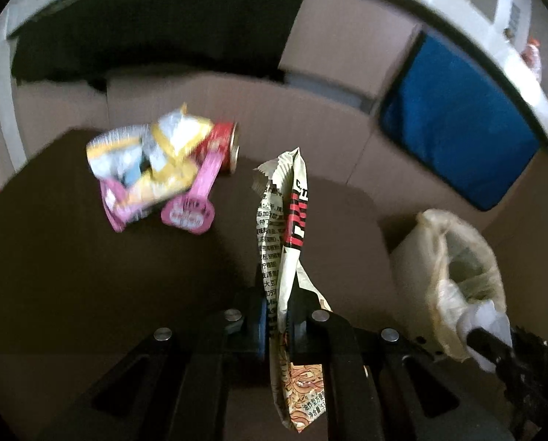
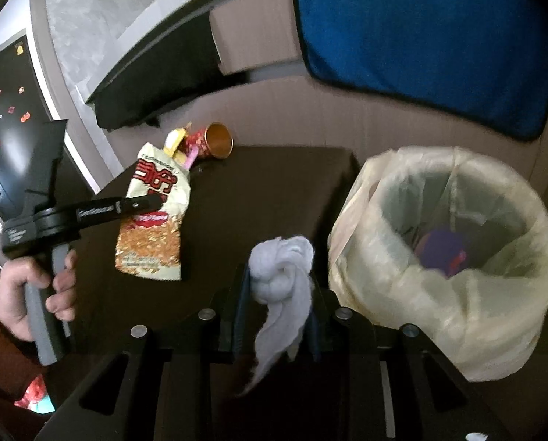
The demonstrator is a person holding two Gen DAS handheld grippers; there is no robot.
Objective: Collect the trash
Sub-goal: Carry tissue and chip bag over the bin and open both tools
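My left gripper is shut on a cream snack bag with red and black print, which sticks out past the fingers. In the right wrist view a hand holds that left gripper, clamped across the snack bag over the dark table. My right gripper is shut on a crumpled white tissue, just left of the lined bin. A pile of wrappers and a red can on its side lie at the table's far edge.
The bin stands at the table's right side, with purple trash in its pale liner. Behind are cardboard boxes and a blue cushion. A black cloth-covered shape sits at the back left.
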